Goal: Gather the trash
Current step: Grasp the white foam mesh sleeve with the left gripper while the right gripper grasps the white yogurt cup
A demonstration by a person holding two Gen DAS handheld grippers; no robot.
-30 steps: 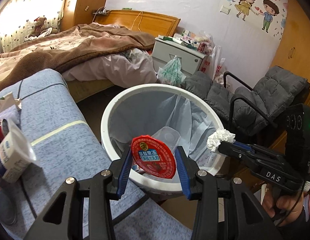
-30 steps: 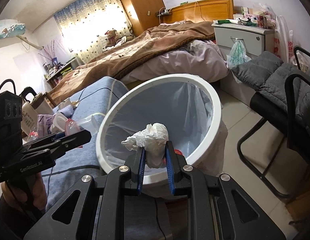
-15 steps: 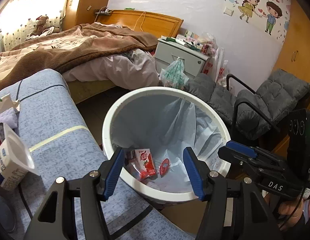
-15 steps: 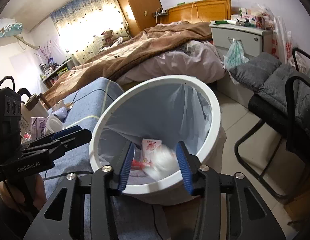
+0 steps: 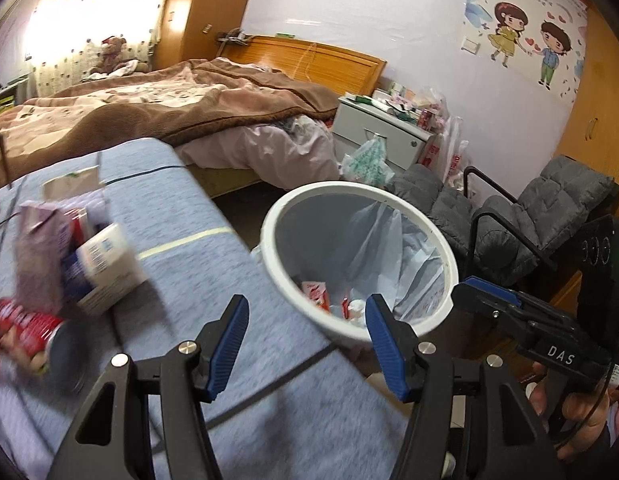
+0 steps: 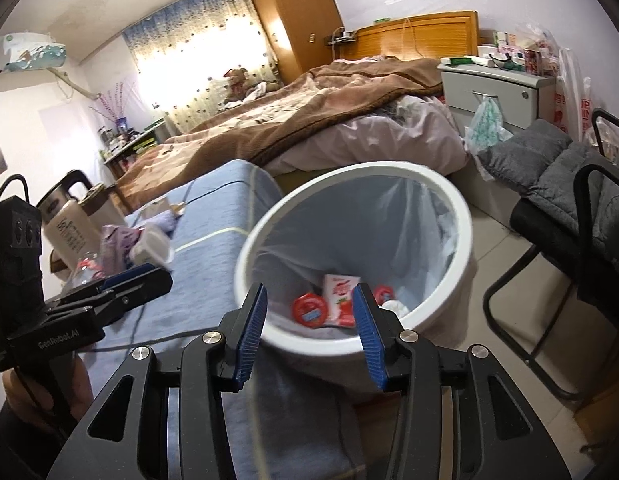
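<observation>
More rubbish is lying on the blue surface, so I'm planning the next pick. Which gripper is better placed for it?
Probably the left gripper: open, empty, with the red can and cartons on its side. The right gripper, also open, faces the bin.

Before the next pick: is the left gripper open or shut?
Open: the left gripper has its jaws wide apart, nothing between them.

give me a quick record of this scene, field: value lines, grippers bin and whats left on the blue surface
left gripper: open, empty, over the blue surface beside the bin
right gripper: open, empty, pointed at the bin
trash bin: white, plastic liner, upright beside the blue surface
in bin: red lid, strawberry carton, crumpled tissue
blue surface: cloth-covered, a dark cable crosses it
left on surface: white cup, purple pack, red can, blurred
task state: more trash to collect
</observation>
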